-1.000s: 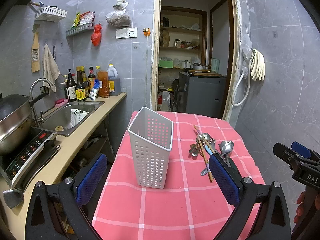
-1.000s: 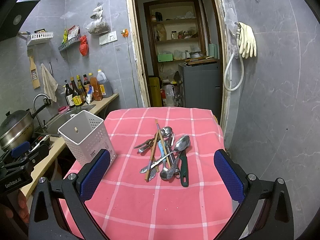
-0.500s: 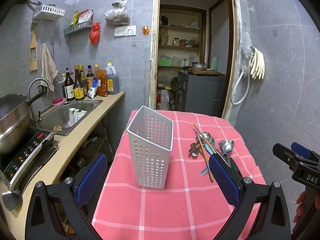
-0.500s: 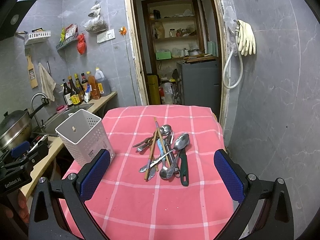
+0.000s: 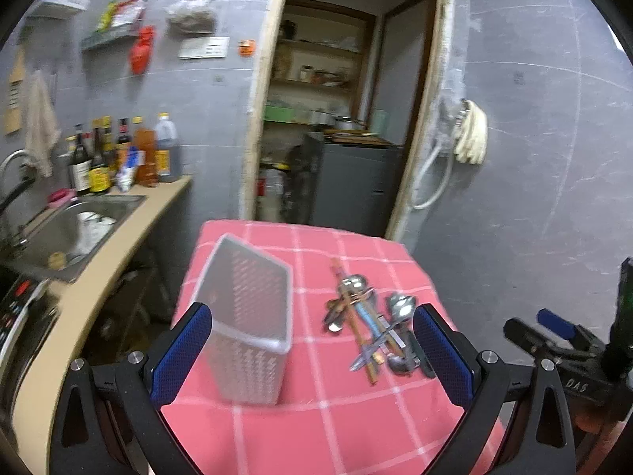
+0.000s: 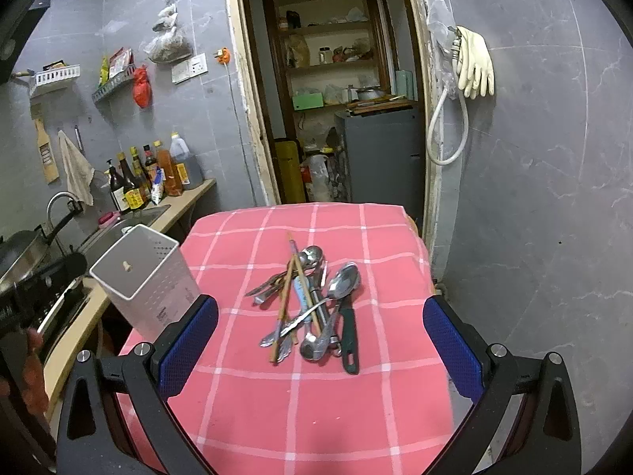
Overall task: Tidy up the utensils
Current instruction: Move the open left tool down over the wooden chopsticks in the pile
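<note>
Left-wrist view, blurred: sink (image 5: 67, 229) at left edge; white caddy (image 5: 247, 320) upright left of centre on the tablecloth (image 5: 316, 415); left gripper (image 5: 312, 352) spread wide, holding nothing. Right-wrist view: caddy at left, utensils (image 6: 312, 301) heaped at centre, apart from it. Right gripper (image 6: 320, 348) wide apart, empty, 2 blue pads (image 6: 188, 346) flanking the heap.
</note>
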Demonstrator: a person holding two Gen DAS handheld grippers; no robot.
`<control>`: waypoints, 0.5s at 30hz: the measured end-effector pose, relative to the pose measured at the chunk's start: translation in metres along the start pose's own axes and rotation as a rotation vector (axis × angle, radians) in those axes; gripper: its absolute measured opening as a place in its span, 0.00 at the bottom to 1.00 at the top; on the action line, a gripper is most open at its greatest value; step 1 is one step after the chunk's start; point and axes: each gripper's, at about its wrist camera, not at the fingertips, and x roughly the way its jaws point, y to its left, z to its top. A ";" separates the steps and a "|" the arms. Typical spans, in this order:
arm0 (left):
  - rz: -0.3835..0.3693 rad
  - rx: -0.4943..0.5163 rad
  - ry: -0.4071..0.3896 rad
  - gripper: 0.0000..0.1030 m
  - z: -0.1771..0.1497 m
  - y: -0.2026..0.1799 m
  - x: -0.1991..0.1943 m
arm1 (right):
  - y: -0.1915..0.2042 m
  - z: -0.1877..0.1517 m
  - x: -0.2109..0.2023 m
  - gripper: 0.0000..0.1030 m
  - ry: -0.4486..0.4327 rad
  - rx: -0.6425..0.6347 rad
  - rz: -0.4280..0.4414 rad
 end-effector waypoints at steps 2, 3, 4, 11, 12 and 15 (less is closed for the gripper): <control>-0.040 0.016 -0.002 0.99 0.007 -0.003 0.006 | -0.002 0.002 0.001 0.99 0.005 0.002 -0.001; -0.064 0.024 0.000 0.99 0.010 -0.004 0.009 | -0.012 0.008 0.005 0.99 0.014 0.036 -0.010; -0.075 0.032 0.005 0.99 0.015 -0.009 0.014 | -0.012 0.008 0.005 0.99 0.014 0.036 -0.010; -0.151 0.036 0.065 0.98 0.035 -0.034 0.050 | -0.039 0.016 0.022 0.99 0.056 0.121 -0.005; -0.152 0.038 0.072 0.97 0.039 -0.037 0.055 | -0.048 0.018 0.032 0.98 0.061 0.127 -0.001; -0.157 0.033 0.098 0.93 0.043 -0.049 0.076 | -0.060 0.023 0.051 0.97 0.075 0.129 0.025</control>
